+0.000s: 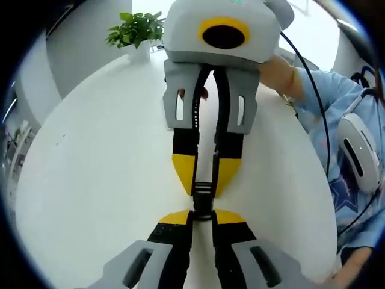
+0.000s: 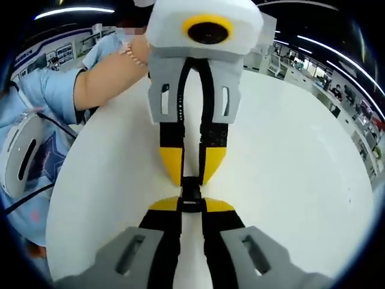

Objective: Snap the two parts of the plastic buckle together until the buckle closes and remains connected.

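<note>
A small black plastic buckle [image 1: 203,197] hangs over the white table [image 1: 96,174], held between my two grippers, which face each other tip to tip. In the left gripper view my left gripper [image 1: 203,218] is shut on the buckle's near end, and my right gripper [image 1: 206,182] comes down from the top, shut on the far end. A thin black strap [image 1: 215,164] runs up between the right gripper's jaws. In the right gripper view the buckle [image 2: 191,191] sits between my right gripper [image 2: 191,206] and my left gripper [image 2: 192,173]. The two parts touch; their seam is hidden.
A potted green plant [image 1: 135,29] stands at the table's far edge. A person in a light blue shirt [image 1: 352,198] sits close to the table's rim, with a forearm [image 2: 105,81] reaching over it. A black cable [image 1: 319,108] trails from the right gripper.
</note>
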### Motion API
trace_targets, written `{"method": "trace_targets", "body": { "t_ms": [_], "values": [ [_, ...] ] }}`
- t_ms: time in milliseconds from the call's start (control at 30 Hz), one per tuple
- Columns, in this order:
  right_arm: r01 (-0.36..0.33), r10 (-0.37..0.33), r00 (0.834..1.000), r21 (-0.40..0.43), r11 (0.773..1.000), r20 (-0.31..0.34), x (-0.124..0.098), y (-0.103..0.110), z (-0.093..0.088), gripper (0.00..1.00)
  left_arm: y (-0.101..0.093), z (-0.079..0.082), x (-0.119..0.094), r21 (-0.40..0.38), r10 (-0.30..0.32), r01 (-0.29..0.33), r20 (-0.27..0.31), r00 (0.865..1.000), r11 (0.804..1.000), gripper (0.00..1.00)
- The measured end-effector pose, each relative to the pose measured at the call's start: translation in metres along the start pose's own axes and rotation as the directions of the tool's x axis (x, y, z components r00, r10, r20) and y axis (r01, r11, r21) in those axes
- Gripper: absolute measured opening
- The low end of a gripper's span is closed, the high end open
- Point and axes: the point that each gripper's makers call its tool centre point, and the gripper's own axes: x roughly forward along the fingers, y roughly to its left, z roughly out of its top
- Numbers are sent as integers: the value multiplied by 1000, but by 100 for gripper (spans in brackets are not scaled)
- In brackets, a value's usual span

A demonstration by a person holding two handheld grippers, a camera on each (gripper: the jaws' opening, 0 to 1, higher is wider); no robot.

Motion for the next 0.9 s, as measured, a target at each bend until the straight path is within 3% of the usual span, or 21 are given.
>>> {"method": "trace_targets", "body": {
  "t_ms": [300, 500, 900],
  "values": [
    [-27, 27, 1000, 23, 999, 15, 9, -28, 0, 12, 28, 3, 5, -22, 11, -10, 42, 999, 1000, 11],
    [-24, 23, 999, 25, 999, 29, 15, -57, 0, 12, 50, 4, 9, -24, 29, -28, 59, 998, 999, 11],
    [-14, 13, 999, 25, 1000, 31, 22, -80, -2, 12, 86, 1, 10, -78, 54, -46, 100, 993, 996, 11]
  ]
}}
